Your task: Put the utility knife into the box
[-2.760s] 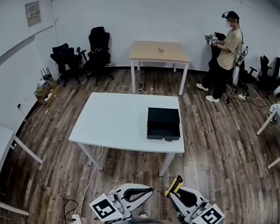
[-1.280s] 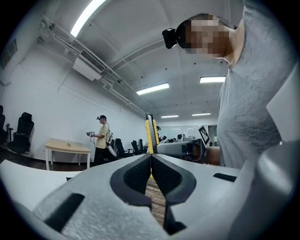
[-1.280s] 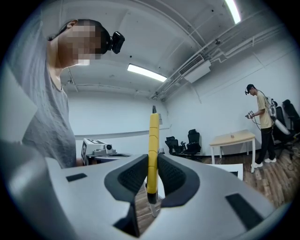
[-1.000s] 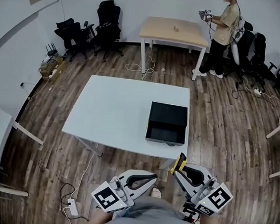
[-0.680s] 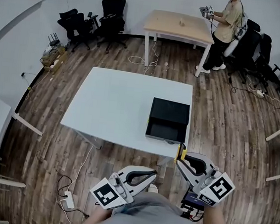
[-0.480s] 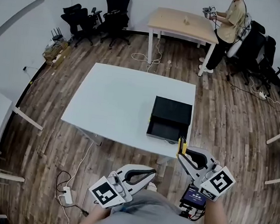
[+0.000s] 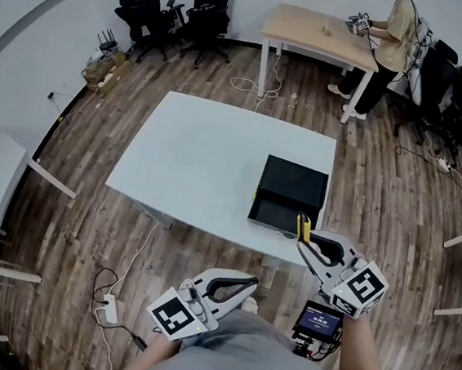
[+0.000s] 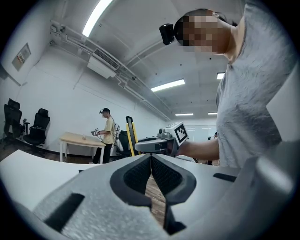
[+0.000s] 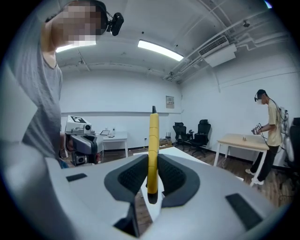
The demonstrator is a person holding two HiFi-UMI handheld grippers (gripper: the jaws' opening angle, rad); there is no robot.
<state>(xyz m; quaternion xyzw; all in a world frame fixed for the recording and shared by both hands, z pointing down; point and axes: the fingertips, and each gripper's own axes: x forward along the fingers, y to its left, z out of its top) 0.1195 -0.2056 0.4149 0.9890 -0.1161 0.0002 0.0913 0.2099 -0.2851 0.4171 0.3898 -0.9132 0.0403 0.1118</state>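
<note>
right gripper view: jaws pinch slim utility knife [image 9: 153, 150].

Smooth yellow plastic utility knife [image 9: 153, 150]; matt black box [image 7: 289, 196]; wood-plank floor [image 7: 386, 196].

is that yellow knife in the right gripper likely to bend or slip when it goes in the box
Probably stiff: the knife stands straight out of the right gripper with no sag. It might pivot, since the jaws pinch only its lower end. Seen edge-on it looks thin and flat, so it should lie still, not roll, in the box.
</note>
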